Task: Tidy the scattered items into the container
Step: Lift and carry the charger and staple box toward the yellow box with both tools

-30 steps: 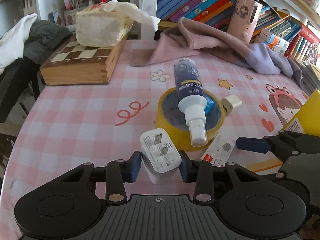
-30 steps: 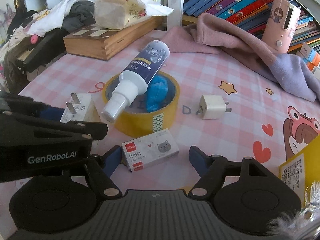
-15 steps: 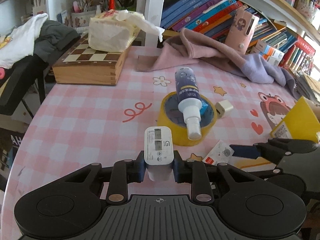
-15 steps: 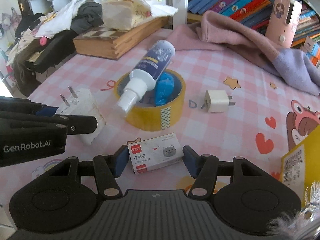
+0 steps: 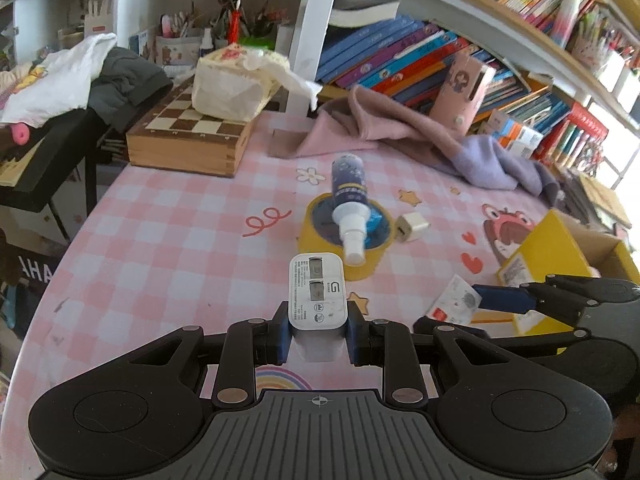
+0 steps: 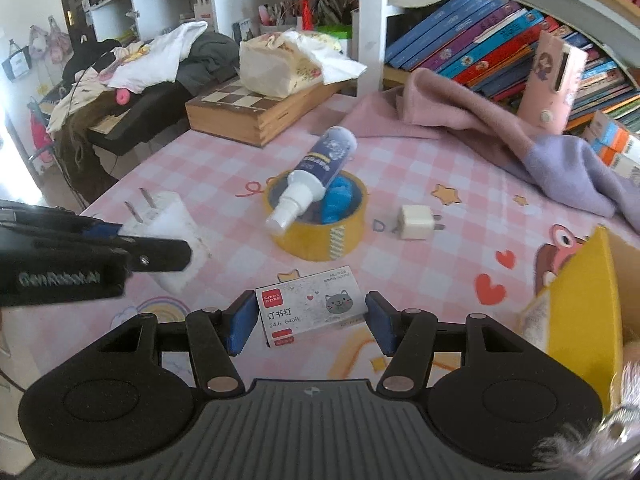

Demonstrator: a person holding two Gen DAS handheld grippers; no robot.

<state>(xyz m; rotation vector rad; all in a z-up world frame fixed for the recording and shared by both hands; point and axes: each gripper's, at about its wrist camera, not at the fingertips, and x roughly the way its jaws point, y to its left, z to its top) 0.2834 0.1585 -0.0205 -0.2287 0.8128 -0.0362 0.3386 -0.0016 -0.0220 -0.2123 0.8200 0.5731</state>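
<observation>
Two tongs clamped — left tongs (image 5: 317, 326) on upright white charger (image 5: 317, 291), prongs up; right tongs (image 6: 308, 320) across staple box (image 6: 310, 306) lengthwise.

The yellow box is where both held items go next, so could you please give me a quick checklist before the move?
1. Left gripper shut on white charger: ok.
2. Right gripper shut on staple box: ok.
3. Both items lifted off the tablecloth: ok.
4. Yellow box open on top: ok.
5. Room inside the yellow box: cannot tell.
6. Small white plug and spray bottle on the tape roll not yet collected: not ok.
</observation>
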